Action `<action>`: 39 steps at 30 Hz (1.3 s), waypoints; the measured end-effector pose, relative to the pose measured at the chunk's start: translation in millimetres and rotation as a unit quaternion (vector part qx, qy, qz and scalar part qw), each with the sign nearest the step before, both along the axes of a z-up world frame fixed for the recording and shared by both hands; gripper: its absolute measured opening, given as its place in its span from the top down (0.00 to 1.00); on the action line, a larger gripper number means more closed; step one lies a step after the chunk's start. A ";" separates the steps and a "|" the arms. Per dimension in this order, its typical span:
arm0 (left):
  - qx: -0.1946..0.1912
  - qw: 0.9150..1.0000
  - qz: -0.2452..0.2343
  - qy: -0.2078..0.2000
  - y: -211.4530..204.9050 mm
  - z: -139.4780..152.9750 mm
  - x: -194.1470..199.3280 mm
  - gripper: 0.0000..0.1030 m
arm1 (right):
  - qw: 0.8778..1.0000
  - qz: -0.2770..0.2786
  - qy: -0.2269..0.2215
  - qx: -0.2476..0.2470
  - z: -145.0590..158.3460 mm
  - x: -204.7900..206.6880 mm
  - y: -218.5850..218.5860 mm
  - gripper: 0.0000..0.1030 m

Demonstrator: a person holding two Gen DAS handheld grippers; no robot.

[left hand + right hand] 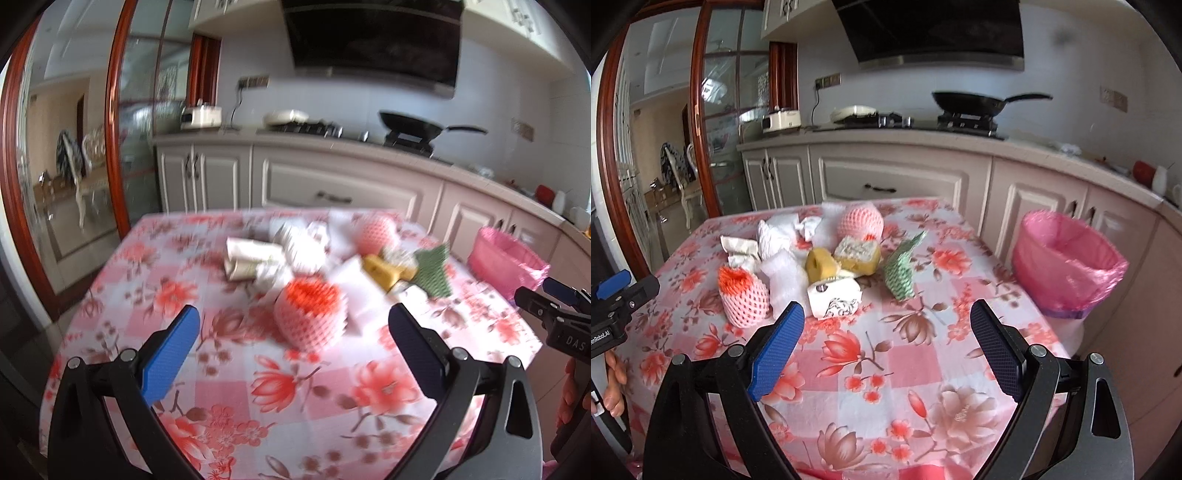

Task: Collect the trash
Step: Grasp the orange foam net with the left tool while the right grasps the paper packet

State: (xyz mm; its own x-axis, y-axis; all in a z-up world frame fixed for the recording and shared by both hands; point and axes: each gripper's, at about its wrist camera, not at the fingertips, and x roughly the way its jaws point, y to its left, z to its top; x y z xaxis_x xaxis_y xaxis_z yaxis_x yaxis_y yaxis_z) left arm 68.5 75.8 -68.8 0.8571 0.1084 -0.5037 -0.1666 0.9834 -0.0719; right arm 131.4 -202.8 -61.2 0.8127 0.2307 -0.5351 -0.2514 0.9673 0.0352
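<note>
A heap of trash lies on the flowered table (pixel 894 369): a pink foam fruit net (pixel 742 295) at the front, another pink net (pixel 860 219) at the back, a green net (pixel 901 269), yellow sponges (pixel 857 254), a printed paper box (pixel 833 297) and crumpled white paper (pixel 775 236). My left gripper (pixel 295 350) is open and empty, just before the front pink net (pixel 310 314). My right gripper (pixel 886 354) is open and empty above the table's front. A bin with a pink bag (pixel 1067 262) stands right of the table.
Kitchen cabinets and a counter (pixel 905 147) run behind the table, with a black wok (pixel 967 101) on the stove. A glass sliding door (pixel 716 122) is at the left. The right gripper also shows at the right edge of the left wrist view (pixel 554 306).
</note>
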 end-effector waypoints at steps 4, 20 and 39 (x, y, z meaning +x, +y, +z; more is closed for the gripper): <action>0.013 0.999 0.012 0.038 7.7 -23.9 23.2 0.04 | 1.000 0.020 0.016 -0.001 -18.5 25.0 14.6 0.17; -0.004 0.992 0.008 0.125 10.0 -75.1 96.0 0.05 | 0.990 0.087 0.107 0.009 -67.6 114.3 70.4 0.39; -0.047 0.992 -0.005 0.120 2.7 -83.8 129.6 0.22 | 0.985 0.097 0.135 0.036 -67.6 125.7 70.9 0.43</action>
State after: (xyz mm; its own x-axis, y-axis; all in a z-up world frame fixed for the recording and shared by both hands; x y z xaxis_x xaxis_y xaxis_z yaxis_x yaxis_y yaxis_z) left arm 198.2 78.6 -152.6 0.7126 0.0435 -0.7003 -0.1796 0.9761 -0.1221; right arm 257.1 -131.9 -128.8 0.5794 0.4137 -0.7022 -0.4040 0.8941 0.1934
